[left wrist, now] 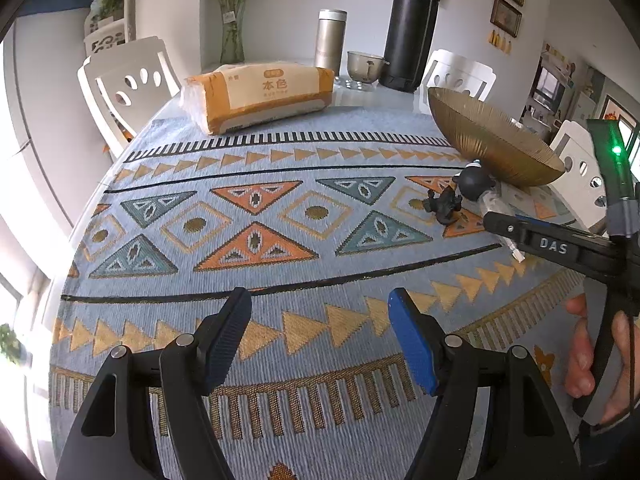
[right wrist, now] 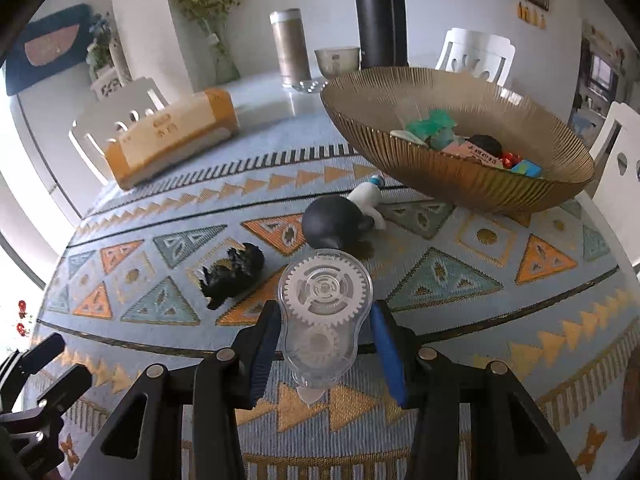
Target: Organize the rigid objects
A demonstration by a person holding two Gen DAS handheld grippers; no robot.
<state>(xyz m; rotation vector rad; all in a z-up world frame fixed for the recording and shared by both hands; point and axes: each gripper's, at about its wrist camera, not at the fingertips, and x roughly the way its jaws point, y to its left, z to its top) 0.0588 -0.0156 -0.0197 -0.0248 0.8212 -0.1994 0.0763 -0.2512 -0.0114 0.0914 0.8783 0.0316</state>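
Note:
My right gripper (right wrist: 324, 320) is shut on a clear correction-tape dispenser (right wrist: 324, 304) with white gears, held above the patterned cloth. Just beyond it lie a black round-headed figure (right wrist: 334, 222) with a white body and a small black spiky figurine (right wrist: 234, 274). A gold ribbed bowl (right wrist: 460, 184) with several small items inside stands behind them to the right. My left gripper (left wrist: 320, 328) is open and empty over the cloth. In the left wrist view the bowl (left wrist: 492, 148), the black figure (left wrist: 474, 182), the figurine (left wrist: 444, 204) and the right gripper's body show at right.
A tissue pack (left wrist: 260, 94) lies at the table's far side. A steel flask (left wrist: 331, 40), a glass cup (left wrist: 364, 66) and a tall black thermos (left wrist: 410, 28) stand behind it. White chairs (left wrist: 124, 84) ring the table. A vase (left wrist: 232, 36) stands at the wall.

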